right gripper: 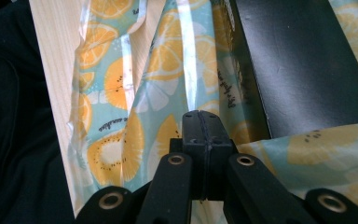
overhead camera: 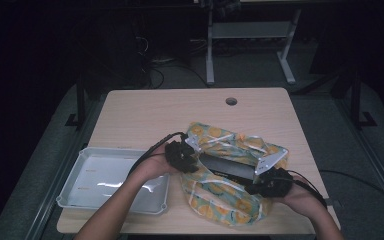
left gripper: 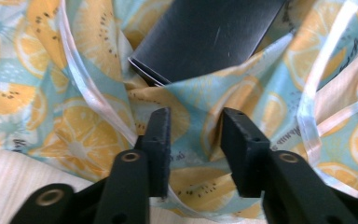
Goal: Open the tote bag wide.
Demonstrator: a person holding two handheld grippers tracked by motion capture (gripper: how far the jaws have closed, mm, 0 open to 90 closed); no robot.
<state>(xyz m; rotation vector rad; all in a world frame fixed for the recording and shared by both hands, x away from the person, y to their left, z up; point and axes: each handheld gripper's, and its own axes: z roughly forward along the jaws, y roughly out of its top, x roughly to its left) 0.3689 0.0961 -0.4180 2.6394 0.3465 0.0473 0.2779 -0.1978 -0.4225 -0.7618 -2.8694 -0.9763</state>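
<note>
A wooden table (overhead camera: 145, 112) is shown bearing a citrus-print plastic sheet (overhead camera: 220, 200) spread around a black box (overhead camera: 228, 167). The sheet's fold is seen between the parted jaws of the left gripper (left gripper: 196, 140). The right gripper (right gripper: 200, 135), closed on the sheet's edge, is placed beside the box.

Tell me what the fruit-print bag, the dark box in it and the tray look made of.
Bag: likely thin glossy plastic film; it creases sharply, with translucent handle strips. Dark box: probably matte card or plastic; faint scuffs, thin edge. Tray: seemingly metal or plastic, pale grey with glare.
</note>
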